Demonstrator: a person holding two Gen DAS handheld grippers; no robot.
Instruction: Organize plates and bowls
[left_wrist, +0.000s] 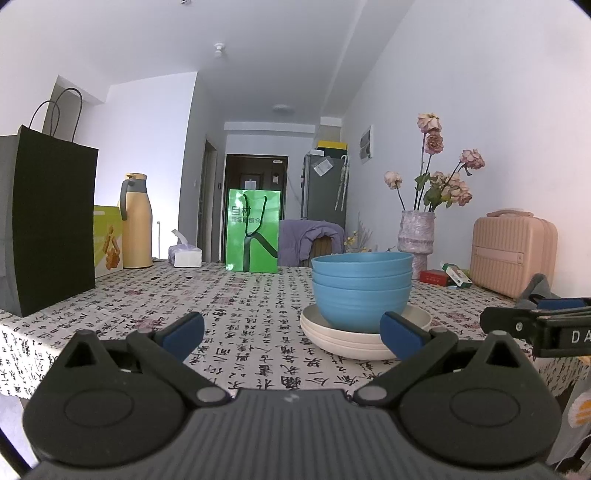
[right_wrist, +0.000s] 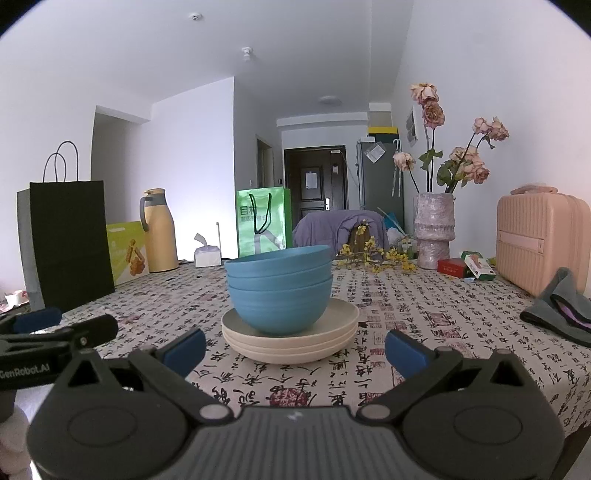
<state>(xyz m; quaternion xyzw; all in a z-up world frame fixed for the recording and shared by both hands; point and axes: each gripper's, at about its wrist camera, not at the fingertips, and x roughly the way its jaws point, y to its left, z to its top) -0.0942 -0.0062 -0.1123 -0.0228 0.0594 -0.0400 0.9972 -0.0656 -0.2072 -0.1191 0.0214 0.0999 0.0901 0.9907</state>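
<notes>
A lived-in home is showing here — a small apartment's dining area opening onto a hallway. A calligraphy-print cloth is covering the desk (right_wrist: 424, 317), dried roses are standing in a vase (right_wrist: 432, 229), and a yellow thermos jug (right_wrist: 159, 230), a tissue box (left_wrist: 185, 255) and shopping bags (left_wrist: 253, 230) are sitting along the far edge. Beyond them, a dark entry door (right_wrist: 314, 181) and a fridge (left_wrist: 324, 184) are closing off the corridor — plainly domestic.

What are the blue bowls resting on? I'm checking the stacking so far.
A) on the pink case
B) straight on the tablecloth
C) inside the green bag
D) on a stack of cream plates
D: the nested blue bowls sit on the stack of cream plates, which lies on the tablecloth.
</notes>
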